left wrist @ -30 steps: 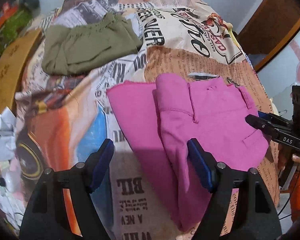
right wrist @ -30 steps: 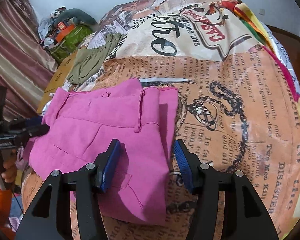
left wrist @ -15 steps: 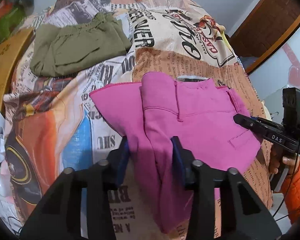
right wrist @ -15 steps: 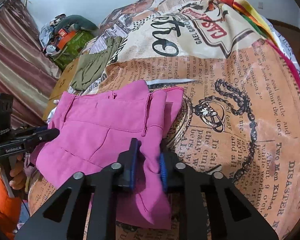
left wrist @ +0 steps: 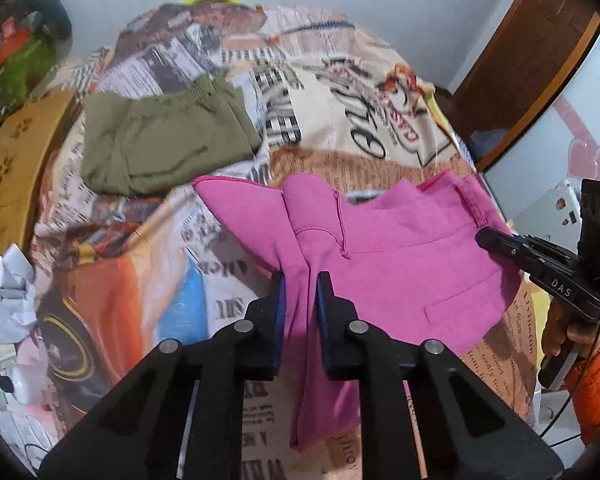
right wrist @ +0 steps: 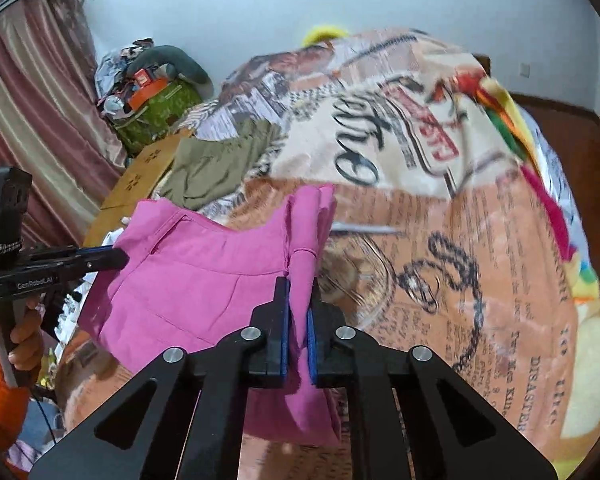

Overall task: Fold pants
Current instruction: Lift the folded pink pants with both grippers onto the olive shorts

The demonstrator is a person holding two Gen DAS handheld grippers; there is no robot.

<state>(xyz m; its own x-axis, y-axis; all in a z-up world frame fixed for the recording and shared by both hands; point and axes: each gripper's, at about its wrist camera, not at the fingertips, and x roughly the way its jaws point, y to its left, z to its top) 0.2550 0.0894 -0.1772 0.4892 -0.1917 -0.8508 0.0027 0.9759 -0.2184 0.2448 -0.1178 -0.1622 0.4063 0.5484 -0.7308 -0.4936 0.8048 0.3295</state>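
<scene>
I am pinching the pink pants in both my left gripper and right gripper, lifting them above the bed.

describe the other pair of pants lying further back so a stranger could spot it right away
On the bed covered with the newspaper-print bedspread, look past the bright pink pants toward the far left. There lies a folded olive-green pair of pants, next to a cardboard box; it is the only dull green garment.

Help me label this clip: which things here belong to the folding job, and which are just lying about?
In the job:
pink pants
left claw, shut on them
right claw, shut on them
printed bedspread beneath

Lying about:
olive garment
cardboard box
clutter pile
</scene>
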